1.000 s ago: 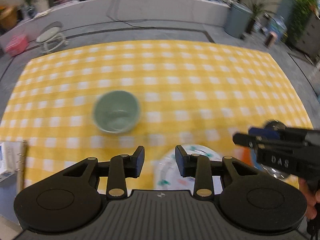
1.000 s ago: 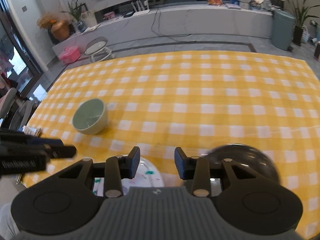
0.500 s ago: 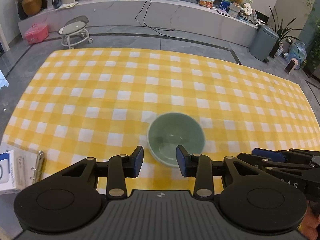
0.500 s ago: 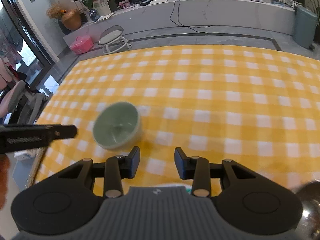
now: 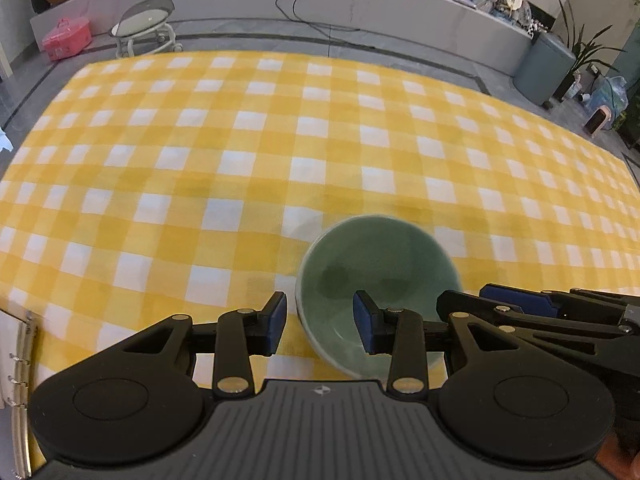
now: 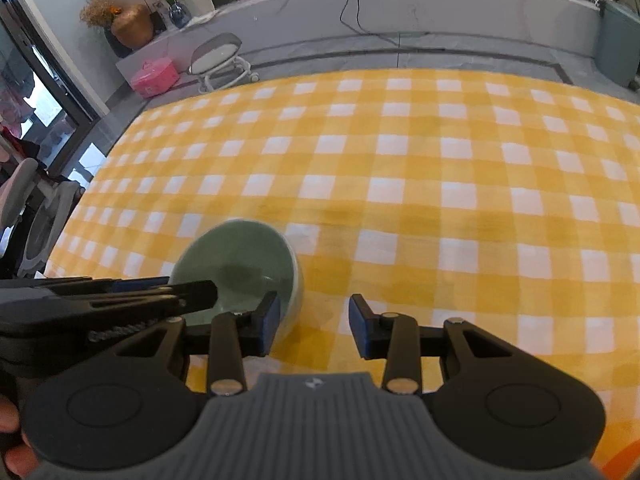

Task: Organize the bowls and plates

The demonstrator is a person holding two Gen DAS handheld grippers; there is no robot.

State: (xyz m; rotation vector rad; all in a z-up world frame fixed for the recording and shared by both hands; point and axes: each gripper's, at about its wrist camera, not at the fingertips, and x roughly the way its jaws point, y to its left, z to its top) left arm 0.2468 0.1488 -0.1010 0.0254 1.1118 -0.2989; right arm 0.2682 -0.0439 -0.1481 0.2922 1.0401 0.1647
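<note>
Left wrist view: we are bringing the left gripper [image 5: 320, 322] over the bowl [image 5: 378, 276] on the cloth [image 5: 240, 140] — jaws spread, straddling the near-left rim, pinching nothing; lower squarely.

Right wrist view: the right gripper [image 6: 314, 326] is straddling the opposite rim of the bowl [image 6: 240, 268] — jaws spread, empty; avoid collision.

Table's got a yellow-and-white checked cloth [image 5: 240, 168] over it, with one green bowl [image 5: 380, 264] sitting upright near the front edge.
</note>
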